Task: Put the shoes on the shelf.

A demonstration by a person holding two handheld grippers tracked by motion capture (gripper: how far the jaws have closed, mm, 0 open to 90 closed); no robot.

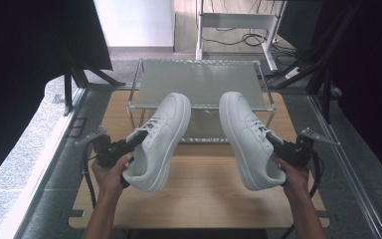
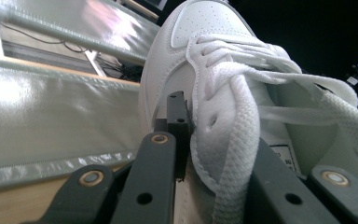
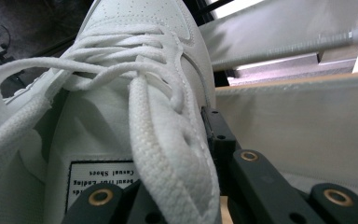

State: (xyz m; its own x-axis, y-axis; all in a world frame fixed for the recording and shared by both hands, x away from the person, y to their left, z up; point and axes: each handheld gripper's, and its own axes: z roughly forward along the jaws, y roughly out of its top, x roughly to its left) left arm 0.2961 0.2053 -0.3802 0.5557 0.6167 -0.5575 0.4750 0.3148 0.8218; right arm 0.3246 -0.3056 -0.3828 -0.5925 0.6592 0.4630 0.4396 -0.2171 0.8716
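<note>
Left tongs (image 1: 138,139): jaws closed down on the collar edge of the left white shoe (image 1: 160,139), beside the laces. In the left gripper view one black jaw sits outside the shoe's side wall and the other inside the opening, the padded edge pinched between them. Left hand (image 1: 110,172) grips the tool from below.

Right tongs (image 1: 273,141): same hold, jaws clamped on the collar edge of the right white shoe (image 1: 246,137). The right gripper view shows one jaw inside over the insole label (image 3: 100,179), the other against the outer wall. Right hand (image 1: 294,175) behind it.

Both shoes are held clear of the wooden table (image 1: 204,199), toes pointing away from the person and tipped up, heels low toward the hands. Soles face outward and down. The two shoes are well apart, side by side.

Toes reach over the front edge of a low metal-framed shoe rack (image 1: 199,82) with pale shelves, standing at the far end of the table.
</note>
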